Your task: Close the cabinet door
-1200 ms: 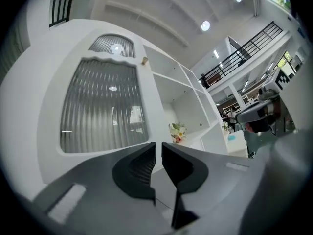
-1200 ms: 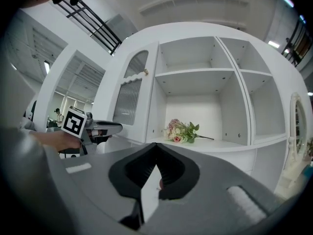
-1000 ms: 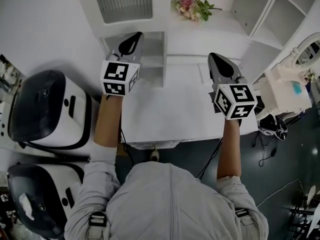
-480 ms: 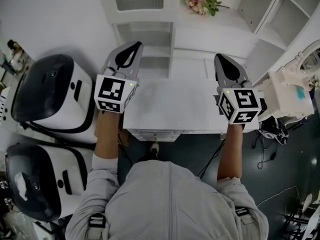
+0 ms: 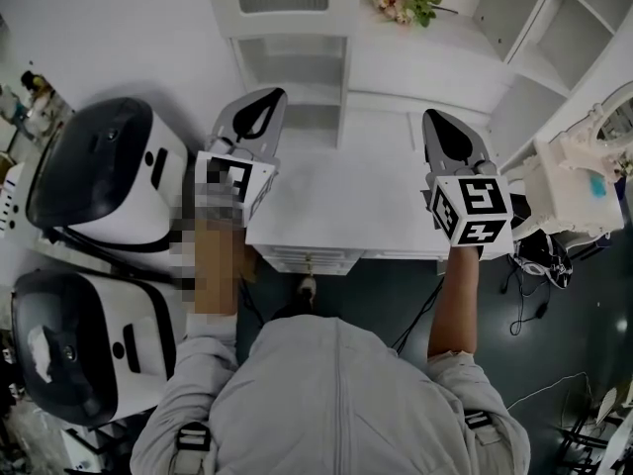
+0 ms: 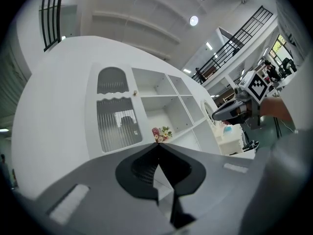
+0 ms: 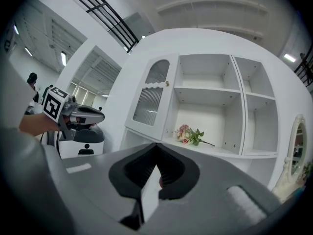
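Left gripper (image 5: 275,97) jaws together, empty; right gripper (image 5: 432,116) likewise, clear of cabinet door (image 7: 150,98).

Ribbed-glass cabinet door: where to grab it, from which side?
Take the small knob on the free right edge of the cabinet door, coming from the front with a jaw on either side of it. The door looks hinged on the left and swung out. Its face is flat, with nothing else to pinch. The left hand-held gripper and right hand-held gripper are both shut, so open one first.
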A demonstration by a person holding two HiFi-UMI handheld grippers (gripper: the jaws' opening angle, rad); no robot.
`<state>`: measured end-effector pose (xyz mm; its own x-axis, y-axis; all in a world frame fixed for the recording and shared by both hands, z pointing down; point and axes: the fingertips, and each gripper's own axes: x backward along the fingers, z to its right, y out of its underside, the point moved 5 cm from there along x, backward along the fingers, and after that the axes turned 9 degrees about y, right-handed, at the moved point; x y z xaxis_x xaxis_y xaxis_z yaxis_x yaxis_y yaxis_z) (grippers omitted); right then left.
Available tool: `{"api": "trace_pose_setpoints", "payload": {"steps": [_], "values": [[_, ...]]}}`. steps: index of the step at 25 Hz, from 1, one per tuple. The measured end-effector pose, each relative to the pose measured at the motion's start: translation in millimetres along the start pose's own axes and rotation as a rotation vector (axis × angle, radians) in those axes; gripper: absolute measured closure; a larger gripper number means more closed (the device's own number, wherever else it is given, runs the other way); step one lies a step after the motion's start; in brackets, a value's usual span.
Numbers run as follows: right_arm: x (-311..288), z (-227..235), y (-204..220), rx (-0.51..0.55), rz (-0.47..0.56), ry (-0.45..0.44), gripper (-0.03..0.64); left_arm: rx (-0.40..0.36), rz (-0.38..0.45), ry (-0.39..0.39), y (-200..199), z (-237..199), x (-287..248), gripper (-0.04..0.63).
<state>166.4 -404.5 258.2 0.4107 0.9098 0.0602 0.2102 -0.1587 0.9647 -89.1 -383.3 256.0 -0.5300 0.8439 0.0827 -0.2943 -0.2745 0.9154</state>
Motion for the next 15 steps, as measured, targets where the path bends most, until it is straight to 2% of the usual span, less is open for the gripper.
{"api": "trace_pose_setpoints", "payload": {"steps": [15], "values": [[0.1, -3.1, 1.2, 0.003, 0.000, -0.009, 0.617, 0.018, 0.003, 0.017, -1.1, 5.1, -3.2, 0.578]]}}
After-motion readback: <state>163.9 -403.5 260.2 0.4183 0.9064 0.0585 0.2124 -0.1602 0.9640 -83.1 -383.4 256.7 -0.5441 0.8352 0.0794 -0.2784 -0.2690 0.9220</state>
